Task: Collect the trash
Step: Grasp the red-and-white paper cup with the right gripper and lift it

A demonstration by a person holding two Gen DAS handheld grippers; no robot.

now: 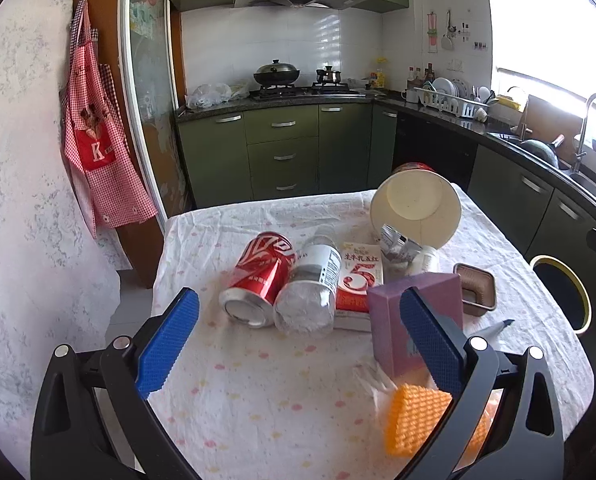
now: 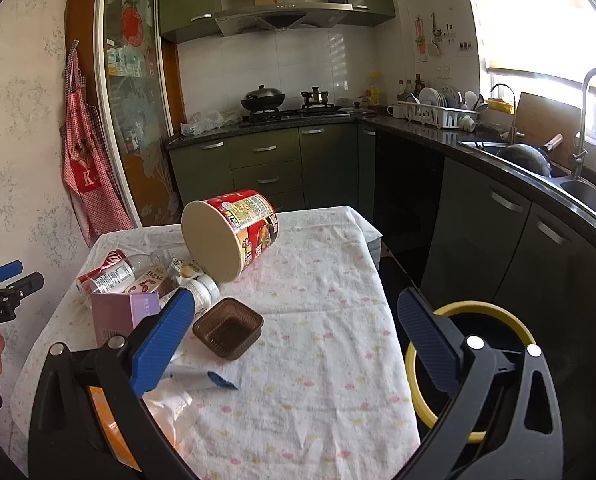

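Observation:
Trash lies on a table with a white dotted cloth (image 1: 258, 392). In the left wrist view I see a red soda can (image 1: 258, 280), a clear plastic bottle (image 1: 309, 292), a red-and-white carton (image 1: 357, 284), a purple box (image 1: 413, 316), a tipped noodle cup (image 1: 415, 208), a brown plastic tray (image 1: 477, 290) and an orange sponge (image 1: 417, 420). My left gripper (image 1: 298, 340) is open, above the near cloth. My right gripper (image 2: 298, 332) is open above the cloth, near the brown tray (image 2: 228, 328) and noodle cup (image 2: 230, 232). A bin with a yellow rim (image 2: 473, 364) stands right of the table.
A blue-capped tube (image 2: 202, 378) and crumpled clear plastic (image 2: 170, 404) lie at the near edge. Green kitchen cabinets (image 2: 258, 164), a stove and a sink counter (image 2: 537, 168) surround the table. A red apron (image 1: 98, 152) hangs on the left wall.

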